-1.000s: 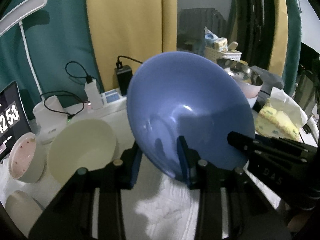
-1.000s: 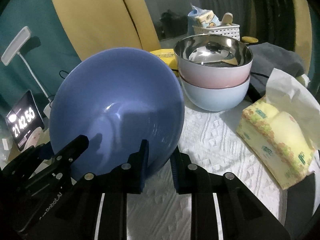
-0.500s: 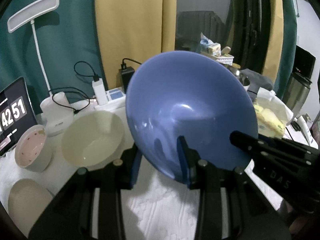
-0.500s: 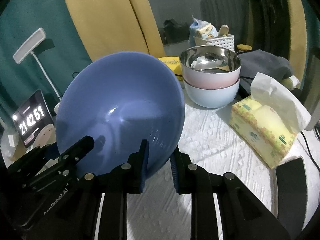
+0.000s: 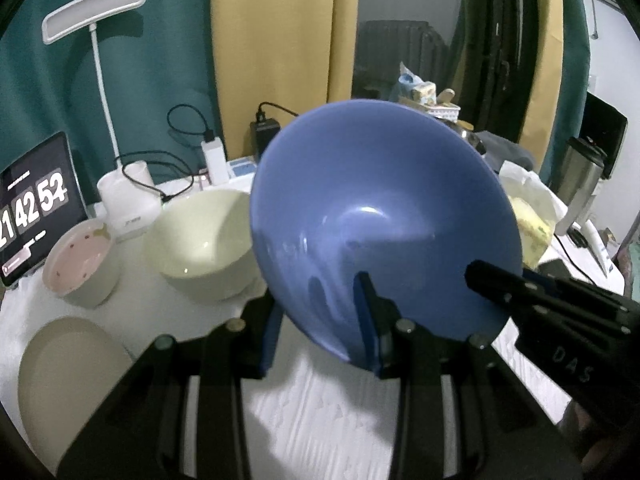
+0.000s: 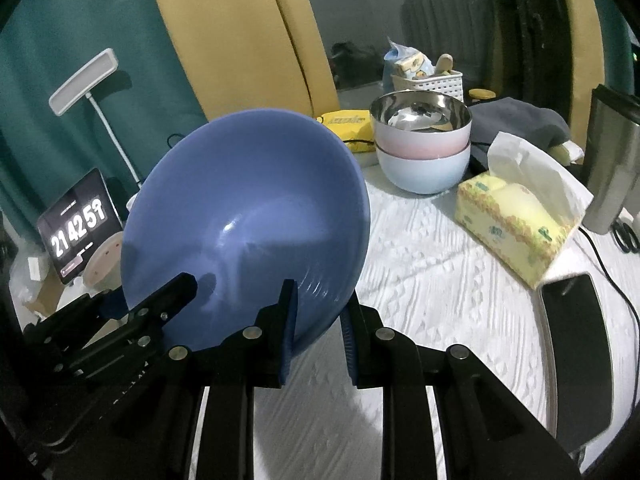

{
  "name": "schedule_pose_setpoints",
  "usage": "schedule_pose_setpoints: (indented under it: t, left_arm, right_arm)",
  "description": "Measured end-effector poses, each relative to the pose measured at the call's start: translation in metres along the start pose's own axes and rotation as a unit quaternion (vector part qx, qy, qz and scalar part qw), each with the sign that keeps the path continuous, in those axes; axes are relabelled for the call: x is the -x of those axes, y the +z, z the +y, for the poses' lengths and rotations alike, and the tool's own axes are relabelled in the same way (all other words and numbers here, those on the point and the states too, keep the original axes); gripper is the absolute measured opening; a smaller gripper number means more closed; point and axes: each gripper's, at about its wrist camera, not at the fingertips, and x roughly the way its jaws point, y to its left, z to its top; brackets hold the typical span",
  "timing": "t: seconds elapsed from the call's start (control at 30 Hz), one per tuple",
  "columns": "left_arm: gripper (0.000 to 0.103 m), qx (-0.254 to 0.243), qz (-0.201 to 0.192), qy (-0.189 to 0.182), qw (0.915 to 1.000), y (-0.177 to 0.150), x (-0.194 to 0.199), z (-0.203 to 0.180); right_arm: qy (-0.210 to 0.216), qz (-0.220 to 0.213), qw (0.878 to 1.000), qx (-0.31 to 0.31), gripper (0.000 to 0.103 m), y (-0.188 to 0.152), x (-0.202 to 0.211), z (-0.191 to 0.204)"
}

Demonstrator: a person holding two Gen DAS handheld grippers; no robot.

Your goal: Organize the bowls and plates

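1. Left wrist view: the left hand-held gripper (image 5: 318, 322) is clamping the near rim of a large round blue glossy bowl (image 5: 380, 220), one pad inside the bowl and the other behind its outer wall. The bowl is being held tilted, its open side facing the camera, off the white textured cloth of the desk (image 5: 320, 412).
2. In the same view, the right hand-held gripper (image 5: 496, 280) is reaching in from the right and gripping the bowl's rim on that side.
3. To the left of the blue bowl, a cream round bowl (image 5: 204, 240) is sitting upright on the desk; further left a small pink-lined bowl with speckles (image 5: 80, 264) is standing, and a flat beige round plate (image 5: 64, 376) is lying nearest the camera.
4. Behind them, a dark tablet showing clock digits (image 5: 36, 208) and a white desk lamp with a bar head (image 5: 96, 8) are standing.
5. Right wrist view: the right hand-held gripper (image 6: 318, 324) is pinching the blue bowl's (image 6: 248, 216) lower rim between narrowly set pads, one inside, one outside. The left hand-held gripper (image 6: 152, 300) is gripping the rim at lower left.
6. Beyond the bowl, a steel-lined pink bowl (image 6: 420, 132) is nesting in a pale blue bowl (image 6: 424, 172). A yellow floral tissue box (image 6: 516, 232) and a black phone (image 6: 576, 352) are lying to the right.
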Motion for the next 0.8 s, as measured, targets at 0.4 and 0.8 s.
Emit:
schedule_pose_setpoints:
  t: [0.4, 0.8]
  left_arm:
    - [0.035, 0.007, 0.014, -0.001, 0.9999, -0.026, 0.020, 0.014]
    - [0.036, 0.022, 0.038, -0.005, 0.9990, -0.052, 0.038, 0.029]
  right_arm:
    - [0.000, 0.010, 1.000, 0.001, 0.023, -0.021, 0.016, 0.021]
    - [0.000, 0.037, 0.999, 0.004, 0.024, -0.043, 0.027, 0.040]
